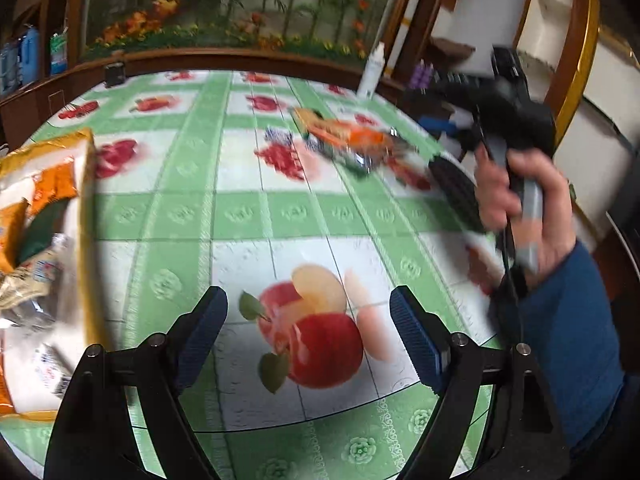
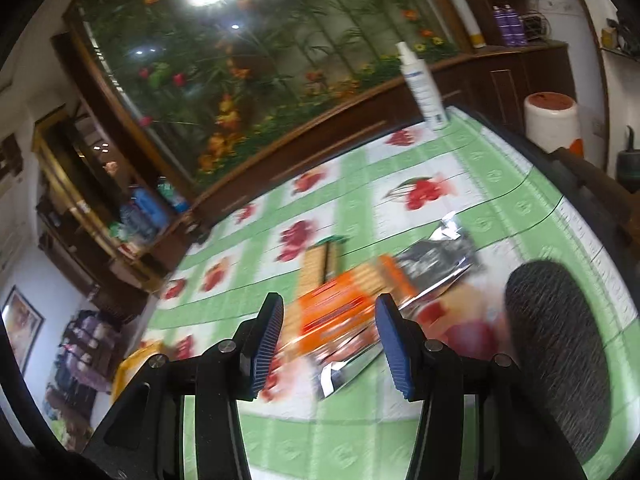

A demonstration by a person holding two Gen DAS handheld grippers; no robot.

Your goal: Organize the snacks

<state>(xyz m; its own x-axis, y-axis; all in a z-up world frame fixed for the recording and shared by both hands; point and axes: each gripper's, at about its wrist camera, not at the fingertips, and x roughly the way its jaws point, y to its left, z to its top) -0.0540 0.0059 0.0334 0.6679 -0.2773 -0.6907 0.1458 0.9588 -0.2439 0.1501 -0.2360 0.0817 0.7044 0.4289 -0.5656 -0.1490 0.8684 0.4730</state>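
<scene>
1. Left gripper (image 1: pixel 308 336): jaws wide apart, empty, above the table (image 1: pixel 240 216).
2. Right gripper (image 2: pixel 328 344): jaws apart, gripping nothing, over the blurred orange snack packet (image 2: pixel 340 304).
3. Yellow tray (image 1: pixel 86 240), far left: holds snack packets (image 1: pixel 40 208).
4. Spray bottle (image 2: pixel 424 88): far table edge.

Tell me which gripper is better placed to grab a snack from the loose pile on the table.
Right. The right gripper points at the orange packet, which sits just ahead of its open jaws. The left gripper is open over bare tablecloth, well short of that pile, nearer the yellow-edged box.
</scene>
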